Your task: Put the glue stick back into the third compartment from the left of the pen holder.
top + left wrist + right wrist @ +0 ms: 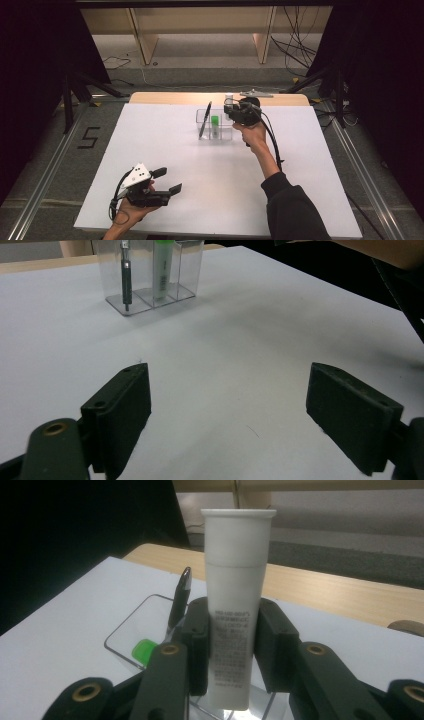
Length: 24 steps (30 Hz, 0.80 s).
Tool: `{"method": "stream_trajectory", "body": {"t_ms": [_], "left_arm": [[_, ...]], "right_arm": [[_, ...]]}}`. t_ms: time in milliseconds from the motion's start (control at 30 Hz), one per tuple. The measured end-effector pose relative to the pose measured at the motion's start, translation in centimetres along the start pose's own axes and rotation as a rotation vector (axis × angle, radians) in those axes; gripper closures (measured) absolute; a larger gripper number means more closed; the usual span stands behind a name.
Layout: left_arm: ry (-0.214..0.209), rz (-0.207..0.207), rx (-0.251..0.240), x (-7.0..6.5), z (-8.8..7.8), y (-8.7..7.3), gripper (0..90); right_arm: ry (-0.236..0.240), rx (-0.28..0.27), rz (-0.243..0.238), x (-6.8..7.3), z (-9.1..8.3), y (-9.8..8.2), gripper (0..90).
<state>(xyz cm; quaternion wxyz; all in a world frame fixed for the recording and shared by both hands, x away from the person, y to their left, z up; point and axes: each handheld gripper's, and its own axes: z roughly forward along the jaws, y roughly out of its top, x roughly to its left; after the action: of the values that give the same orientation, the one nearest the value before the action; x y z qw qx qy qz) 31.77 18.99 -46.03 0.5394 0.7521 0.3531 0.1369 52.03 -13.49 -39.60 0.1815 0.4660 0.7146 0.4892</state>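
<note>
The right tongs [227, 645] clamp a white plastic tube [236, 605] upright, right of centre in the high view, just above the clear plastic organiser [127, 640]. That already holds a black pen [180, 597] and green-capped marker [144, 650]; lowering the tube in seemingly remains. At lower left, the left tongs [227, 420] gape empty above the white surface [250, 340].
</note>
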Motion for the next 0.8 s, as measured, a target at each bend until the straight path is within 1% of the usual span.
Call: {"method": "stream_trajectory", "body": {"t_ms": [200,367,500,533,600,633,667,700,733,800], "left_arm": [[-0.001,0.001,-0.002,0.0,0.0,0.0,17.9],[0.001,0.001,0.002,0.0,0.0,0.0,17.9],[0.000,-0.001,0.001,0.1,0.0,0.0,17.9],[0.000,-0.001,0.000,0.1,0.0,0.0,17.9],[-0.002,-0.003,-0.001,0.1,0.0,0.0,17.9],[-0.002,-0.004,-0.001,0.1,0.0,0.0,17.9],[-0.002,-0.002,-0.001,0.1,0.0,0.0,17.9],[-0.002,-0.004,-0.001,0.1,0.0,0.0,17.9],[-0.003,-0.001,-0.001,0.1,0.0,0.0,17.9],[-0.003,-0.004,-0.002,0.1,-0.1,0.0,17.9]], "right_arm": [[-0.015,0.021,-0.013,0.1,0.8,-0.3,70.1],[-0.027,0.033,-0.006,0.0,1.2,-0.5,70.0],[-0.040,0.054,-0.015,-0.1,1.5,-0.8,68.8],[-0.043,0.056,-0.009,-0.1,1.5,-0.8,64.4],[-0.025,0.052,0.036,-0.3,1.4,-0.8,50.7],[-0.018,0.043,0.056,-0.4,1.2,-0.7,45.7],[-0.017,0.032,0.063,-0.5,0.9,-0.5,42.8],[-0.023,0.019,0.059,-0.5,0.6,-0.3,40.9],[-0.030,0.010,0.053,-0.5,0.2,-0.1,39.6],[-0.031,-0.009,0.059,-0.6,-0.6,0.2,37.7]]}}
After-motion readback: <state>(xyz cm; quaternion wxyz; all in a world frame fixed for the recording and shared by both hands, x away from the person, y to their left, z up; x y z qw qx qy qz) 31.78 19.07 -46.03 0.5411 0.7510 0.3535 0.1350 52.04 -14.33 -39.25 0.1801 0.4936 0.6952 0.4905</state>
